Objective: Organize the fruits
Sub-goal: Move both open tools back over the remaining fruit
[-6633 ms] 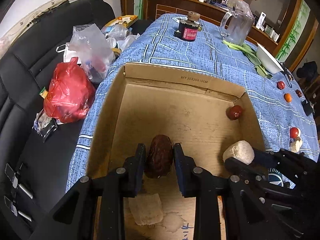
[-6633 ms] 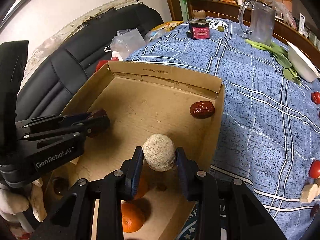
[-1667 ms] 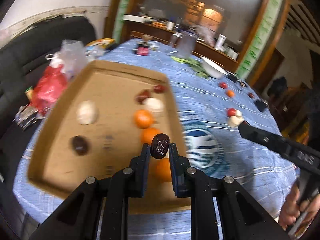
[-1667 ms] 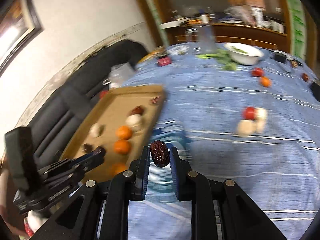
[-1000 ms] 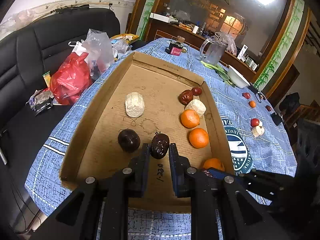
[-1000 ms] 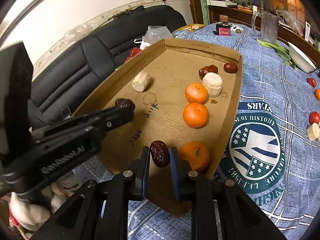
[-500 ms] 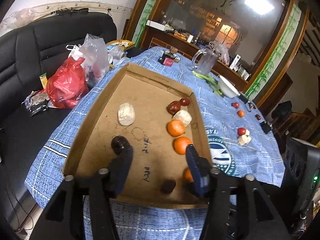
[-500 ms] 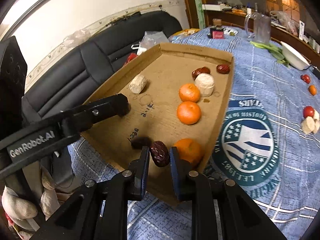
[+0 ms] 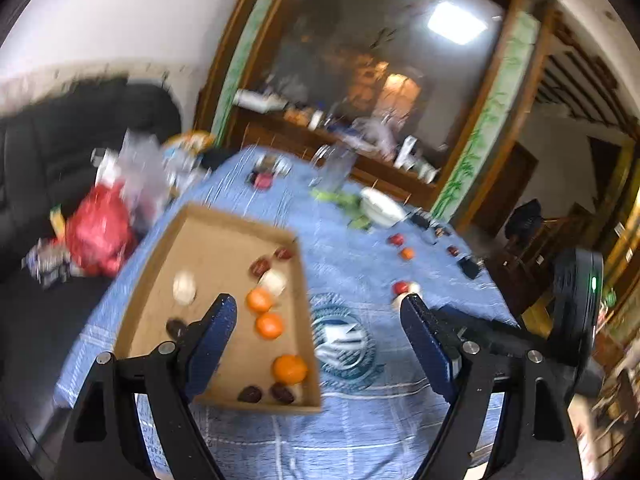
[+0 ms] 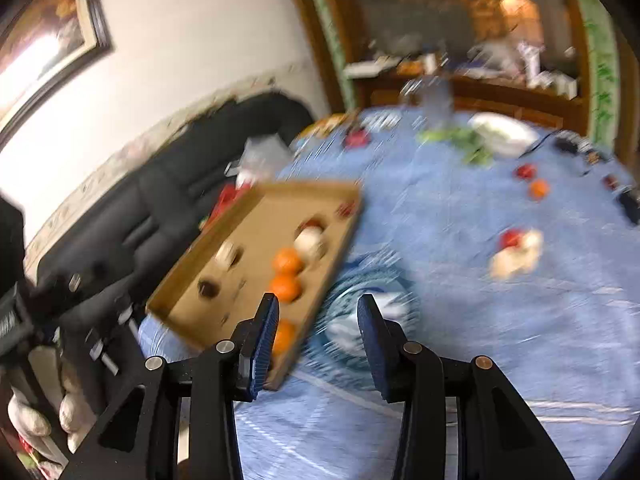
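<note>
A shallow cardboard box (image 9: 216,236) (image 10: 188,268) lies on the blue tablecloth. It holds oranges (image 9: 269,325) (image 10: 285,288), dark dates (image 9: 251,394), a white piece (image 9: 185,289) and red jujubes (image 9: 261,267). Two dates (image 9: 282,393) lie at its near edge beside an orange (image 9: 289,369). My left gripper (image 9: 318,320) is wide open and empty, high above the box's near end. My right gripper (image 10: 318,316) is open and empty above the box's right near corner. Both views are blurred.
Loose fruit lies on the cloth to the right: a red and white pair (image 9: 404,289) (image 10: 516,248), a red one (image 9: 395,239) and a small orange (image 10: 538,189). A white bowl (image 10: 502,132), greens, a glass jug and a jar stand at the far end. A black sofa with bags (image 9: 100,232) is left.
My right gripper has opened and let its date go; a second date now lies at the box's near edge. Both grippers have pulled up and back from the box.
</note>
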`<state>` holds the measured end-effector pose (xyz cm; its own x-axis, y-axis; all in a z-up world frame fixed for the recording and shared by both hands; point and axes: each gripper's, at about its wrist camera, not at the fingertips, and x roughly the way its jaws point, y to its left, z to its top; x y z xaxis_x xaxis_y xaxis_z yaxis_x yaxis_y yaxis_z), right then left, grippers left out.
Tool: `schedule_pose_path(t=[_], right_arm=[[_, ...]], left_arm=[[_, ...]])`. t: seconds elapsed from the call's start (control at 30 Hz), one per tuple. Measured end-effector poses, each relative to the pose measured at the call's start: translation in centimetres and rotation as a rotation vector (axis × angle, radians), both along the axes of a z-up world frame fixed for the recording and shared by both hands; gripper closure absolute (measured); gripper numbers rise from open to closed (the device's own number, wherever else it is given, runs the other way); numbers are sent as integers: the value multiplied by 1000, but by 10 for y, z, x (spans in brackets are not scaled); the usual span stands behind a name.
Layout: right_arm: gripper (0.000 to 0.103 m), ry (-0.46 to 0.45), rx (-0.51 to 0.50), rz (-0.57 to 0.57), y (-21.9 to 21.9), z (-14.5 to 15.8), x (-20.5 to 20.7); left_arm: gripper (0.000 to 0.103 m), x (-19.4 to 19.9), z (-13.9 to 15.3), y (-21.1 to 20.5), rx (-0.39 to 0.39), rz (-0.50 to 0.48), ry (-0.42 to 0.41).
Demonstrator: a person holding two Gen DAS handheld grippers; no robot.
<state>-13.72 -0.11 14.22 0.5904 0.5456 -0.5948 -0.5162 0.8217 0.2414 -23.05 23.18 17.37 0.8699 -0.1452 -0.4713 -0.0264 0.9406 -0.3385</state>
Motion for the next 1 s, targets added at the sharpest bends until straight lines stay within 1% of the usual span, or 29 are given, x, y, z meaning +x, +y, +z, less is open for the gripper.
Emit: schedule_pose_path(t=[0.03,0.07,0.13,0.2,0.33,0.4,0.43,0.47,0.5,0.57,0.6,0.67,0.7,0.73,0.8,0.83,0.87,0.93,1.0], right_arm=[[59,-35,-8,-30,-13,16,0],[59,-86,-18,-73,-31,40,-1],[59,-158,-33,-145,-58,77,-5],[59,-228,-45,-228,-88,122,-7],[58,-317,-62,-366,-134,200,-6],[53,-367,-84,-430,-151,227,-5],[46,-389,-92,-465,-158,237,-5],[41,-396,-90,-484,-164,242,-4],[40,-393,-80,-495,-170,243,-1],[39,-358,-62,-488,-175,232,8],[39,-325,-60,-478,-175,218,17],[39,-249,-78,-456,-172,183,40],[39,-190,-91,-442,-167,154,58],[39,-151,-95,-434,-167,137,67],[39,-41,-90,-403,-161,86,97],[41,11,-82,-389,-160,64,111],[49,62,-71,-376,-157,42,125],[58,165,-52,-349,-151,-1,150],[58,239,-44,-334,-144,-37,171]], left_arm=[[20,-7,13,-5,21,1,-32],[20,-13,25,-9,38,4,-61],[20,-27,52,-17,87,15,-131],[20,-34,77,-27,140,11,-178],[19,-39,119,-53,244,-9,-281],[10,-35,134,-65,287,-12,-328],[5,-30,139,-70,306,-11,-346],[5,-22,140,-76,317,-9,-355],[5,-16,139,-79,314,-13,-346],[5,3,128,-84,273,-52,-307],[5,15,115,-88,242,-82,-272],[5,35,96,-95,221,-111,-214],[5,45,85,-98,215,-122,-179],[5,56,72,-101,207,-132,-142],[5,75,50,-102,183,-146,-77],[5,85,38,-101,165,-152,-43],[5,93,29,-100,151,-153,-18],[6,105,8,-97,126,-155,29],[7,115,-8,-96,110,-156,68]])
